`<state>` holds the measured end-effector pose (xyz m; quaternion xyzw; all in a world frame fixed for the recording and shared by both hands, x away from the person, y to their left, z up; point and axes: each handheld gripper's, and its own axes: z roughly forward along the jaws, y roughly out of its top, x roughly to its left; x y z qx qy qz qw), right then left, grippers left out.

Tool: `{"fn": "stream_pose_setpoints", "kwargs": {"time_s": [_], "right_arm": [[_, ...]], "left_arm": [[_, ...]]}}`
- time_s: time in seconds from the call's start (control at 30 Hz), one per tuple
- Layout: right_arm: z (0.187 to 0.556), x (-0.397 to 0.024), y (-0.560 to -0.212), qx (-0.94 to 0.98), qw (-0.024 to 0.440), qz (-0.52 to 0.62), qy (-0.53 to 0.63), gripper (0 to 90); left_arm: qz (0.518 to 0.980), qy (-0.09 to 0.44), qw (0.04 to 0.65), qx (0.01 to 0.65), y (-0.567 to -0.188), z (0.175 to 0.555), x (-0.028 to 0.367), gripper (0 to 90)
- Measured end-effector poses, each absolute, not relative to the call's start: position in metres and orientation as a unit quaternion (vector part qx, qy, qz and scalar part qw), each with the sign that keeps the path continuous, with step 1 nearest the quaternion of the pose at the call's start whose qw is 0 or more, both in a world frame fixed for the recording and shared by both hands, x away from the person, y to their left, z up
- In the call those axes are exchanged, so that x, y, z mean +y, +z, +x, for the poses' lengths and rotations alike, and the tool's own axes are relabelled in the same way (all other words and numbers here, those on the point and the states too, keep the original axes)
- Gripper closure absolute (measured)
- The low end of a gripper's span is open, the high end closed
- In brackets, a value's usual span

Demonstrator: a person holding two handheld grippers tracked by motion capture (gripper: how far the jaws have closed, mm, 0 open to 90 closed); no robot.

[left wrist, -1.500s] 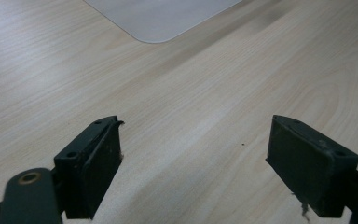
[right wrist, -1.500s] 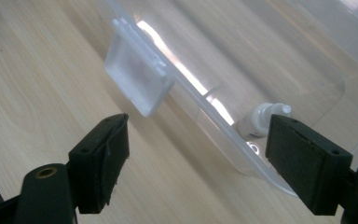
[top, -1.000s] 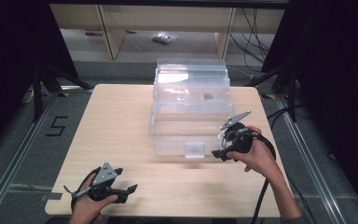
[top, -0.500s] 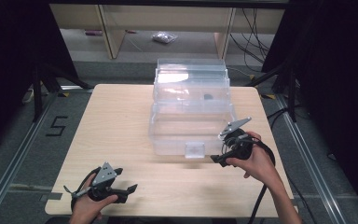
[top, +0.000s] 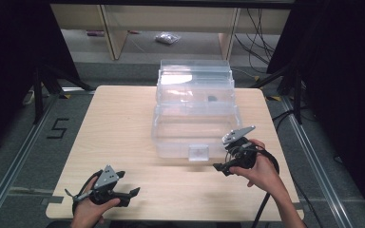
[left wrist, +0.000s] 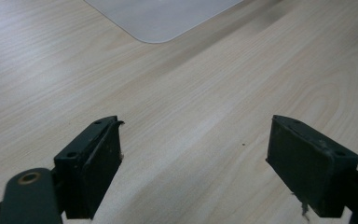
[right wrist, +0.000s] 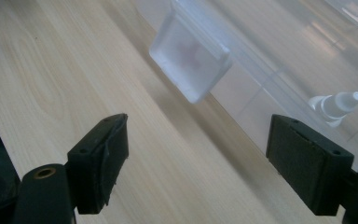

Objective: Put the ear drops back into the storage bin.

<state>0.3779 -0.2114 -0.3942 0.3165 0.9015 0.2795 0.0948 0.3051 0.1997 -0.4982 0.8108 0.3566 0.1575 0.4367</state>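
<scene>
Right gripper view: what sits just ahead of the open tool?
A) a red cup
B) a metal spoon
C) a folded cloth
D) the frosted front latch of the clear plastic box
D: the frosted latch on the clear plastic box lies just beyond the right tool, whose jaws stand wide apart over the table.

A clear plastic box (top: 195, 118) blocks the table's (top: 123, 123) far middle. Bare wood lies open left, right and near it.

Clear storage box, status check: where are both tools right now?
Left tool open, low at table's near edge. Right tool open, off the clear storage box, facing its front latch. Box shut, nothing between.
</scene>
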Motion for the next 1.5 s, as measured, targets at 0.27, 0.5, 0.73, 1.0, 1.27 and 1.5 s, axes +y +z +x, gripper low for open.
{"fn": "stream_pose_setpoints", "kwargs": {"time_s": [0.27,0.5,0.73,1.0,1.27,1.5], "right_arm": [[0.374,-0.212,-0.4,0.898,0.108,0.315,0.286,21.3],[0.37,-0.215,-0.405,0.899,0.099,0.318,0.284,21.1],[0.367,-0.219,-0.409,0.899,0.094,0.32,0.283,20.9],[0.363,-0.224,-0.419,0.895,0.1,0.322,0.293,20.4],[0.361,-0.228,-0.427,0.892,0.105,0.326,0.294,20.3],[0.359,-0.23,-0.436,0.892,0.106,0.321,0.3,20.2]], "left_arm": [[0.811,0.158,0.437,0.356,-0.498,0.305,0.2,17.0],[0.811,0.158,0.436,0.355,-0.498,0.305,0.2,17.0],[0.811,0.158,0.436,0.355,-0.498,0.305,0.2,17.0],[0.811,0.157,0.436,0.356,-0.498,0.305,0.199,17.0],[0.811,0.157,0.436,0.356,-0.498,0.305,0.199,17.0],[0.811,0.157,0.437,0.356,-0.498,0.305,0.199,17.0]]}}
